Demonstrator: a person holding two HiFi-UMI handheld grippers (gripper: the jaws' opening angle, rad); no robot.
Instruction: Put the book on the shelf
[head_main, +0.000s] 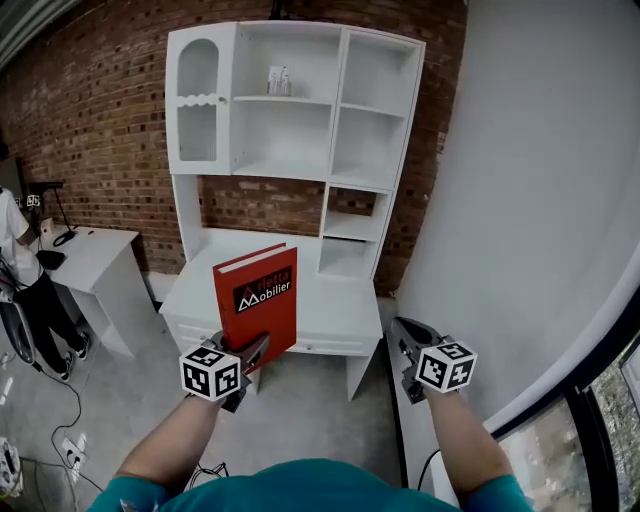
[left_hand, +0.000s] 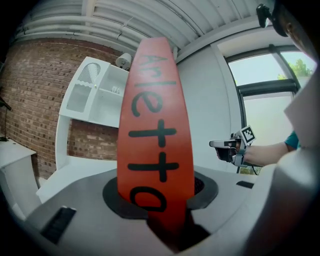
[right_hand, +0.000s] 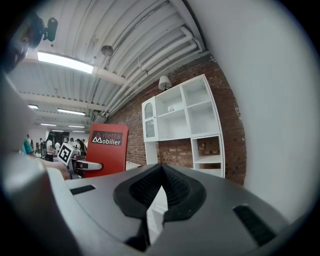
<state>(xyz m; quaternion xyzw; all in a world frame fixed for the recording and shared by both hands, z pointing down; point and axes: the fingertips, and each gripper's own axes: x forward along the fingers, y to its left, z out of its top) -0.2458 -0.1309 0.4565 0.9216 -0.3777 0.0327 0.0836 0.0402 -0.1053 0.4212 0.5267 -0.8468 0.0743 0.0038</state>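
Observation:
A red book (head_main: 258, 305) with a black-and-white label stands upright in my left gripper (head_main: 255, 350), which is shut on its lower edge. In the left gripper view the book's spine (left_hand: 155, 125) rises between the jaws and hides much of the scene ahead. The white shelf unit (head_main: 290, 130) stands ahead against the brick wall, over a white desk top (head_main: 330, 310). My right gripper (head_main: 400, 335) is held level at the right with its jaws together and nothing in them. From the right gripper view, the book (right_hand: 106, 150) and the left gripper (right_hand: 92, 165) show at the left.
A small object (head_main: 278, 80) sits on an upper shelf. A second white desk (head_main: 90, 250) and a person (head_main: 20, 260) are at the left. Cables (head_main: 60, 440) lie on the floor. A white wall (head_main: 540, 200) and a window (head_main: 610, 400) close off the right.

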